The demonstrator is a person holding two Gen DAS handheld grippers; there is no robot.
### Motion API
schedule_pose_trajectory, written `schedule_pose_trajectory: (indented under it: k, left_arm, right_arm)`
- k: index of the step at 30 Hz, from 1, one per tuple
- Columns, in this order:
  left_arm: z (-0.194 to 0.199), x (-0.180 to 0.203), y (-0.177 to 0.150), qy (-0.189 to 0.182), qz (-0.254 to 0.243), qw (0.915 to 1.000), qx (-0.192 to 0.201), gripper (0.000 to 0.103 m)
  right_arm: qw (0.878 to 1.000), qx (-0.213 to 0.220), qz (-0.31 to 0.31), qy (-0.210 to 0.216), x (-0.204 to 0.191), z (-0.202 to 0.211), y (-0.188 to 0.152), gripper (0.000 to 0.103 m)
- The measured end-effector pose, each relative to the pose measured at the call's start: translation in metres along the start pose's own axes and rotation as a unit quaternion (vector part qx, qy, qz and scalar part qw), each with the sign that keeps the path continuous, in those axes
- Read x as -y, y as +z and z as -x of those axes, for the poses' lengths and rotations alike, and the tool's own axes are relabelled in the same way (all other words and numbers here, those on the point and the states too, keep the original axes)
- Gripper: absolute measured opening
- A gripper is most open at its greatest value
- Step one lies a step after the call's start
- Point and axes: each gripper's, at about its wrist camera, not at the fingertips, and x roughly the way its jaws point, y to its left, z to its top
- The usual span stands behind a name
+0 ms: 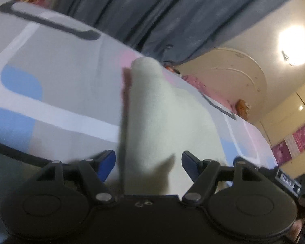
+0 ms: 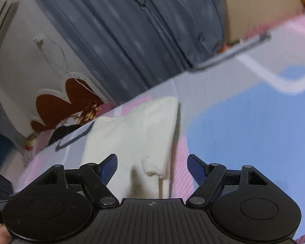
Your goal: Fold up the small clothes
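A small cream garment [image 1: 162, 111] lies folded on the patterned bed sheet [image 1: 61, 77], with a dark pinkish edge along its left side. My left gripper [image 1: 148, 156] is open, its blue fingers [image 1: 106, 162] standing on either side of the garment's near end without pressing on it. In the right wrist view the same cream garment [image 2: 136, 130] stretches away from me, its near folded corner lying between the jaws. My right gripper [image 2: 152, 157] is open too, its pads clear of the cloth. Both pictures are tilted and blurred.
The sheet [image 2: 244, 126] carries grey, blue, pink and white patches. A grey-blue curtain [image 1: 172, 14] hangs behind the bed, also seen as the curtain [image 2: 132, 40] in the right view. A lit lamp [image 1: 292, 44] glares on the wall. A red flower-print cloth [image 2: 67, 101] lies at the bed's far edge.
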Motion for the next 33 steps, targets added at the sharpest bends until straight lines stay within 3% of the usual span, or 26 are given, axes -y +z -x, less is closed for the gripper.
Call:
schedule_pose_trajectory:
  k: [3,6,10,14,15,17,20,22,23,27,33]
  left_arm:
    - [-0.007,-0.004,0.004,-0.008,-0.002,1.0,-0.004,0.07]
    - [-0.016,-0.01,0.011,-0.025,0.006,0.9996,-0.013,0.07]
    - [-0.026,-0.01,0.016,-0.046,0.01,0.9985,-0.029,0.067]
    - [-0.037,0.003,0.017,-0.033,-0.022,0.9985,-0.037,0.067]
    - [-0.036,0.007,0.015,-0.028,-0.032,0.9984,-0.038,0.067]
    - [-0.04,0.017,0.015,-0.01,-0.053,0.9979,-0.036,0.067]
    - [-0.042,0.031,0.009,0.021,-0.081,0.9962,-0.026,0.063]
    - [-0.041,0.038,0.007,0.028,-0.092,0.9952,-0.018,0.042]
    - [-0.039,0.041,0.007,0.033,-0.097,0.9946,-0.015,0.039]
    - [-0.027,0.06,0.001,0.061,-0.135,0.989,-0.004,0.033]
    - [0.008,0.081,-0.005,0.051,-0.154,0.9865,0.021,0.033]
  right_arm:
    - [0.997,-0.03,-0.071,0.024,0.026,-0.013,0.004,0.076]
    - [0.994,-0.029,-0.092,0.051,0.033,-0.016,0.01,0.076]
    - [0.993,-0.055,-0.083,0.066,0.029,-0.027,0.019,0.076]
    - [0.995,-0.076,-0.052,0.049,0.015,-0.034,0.027,0.075]
    - [0.995,-0.079,-0.044,0.043,0.013,-0.035,0.027,0.073]
    - [0.996,-0.085,-0.019,0.017,0.01,-0.037,0.027,0.049]
    - [0.996,-0.09,-0.01,0.011,0.009,-0.038,0.024,0.044]
    - [0.996,-0.086,0.005,0.002,0.003,-0.035,0.022,0.037]
    - [0.997,-0.081,0.017,-0.005,-0.002,-0.034,0.02,0.033]
    - [0.994,-0.052,0.088,-0.039,-0.024,-0.02,0.01,0.028]
    - [0.994,-0.016,0.1,-0.029,-0.036,0.026,0.0,0.027]
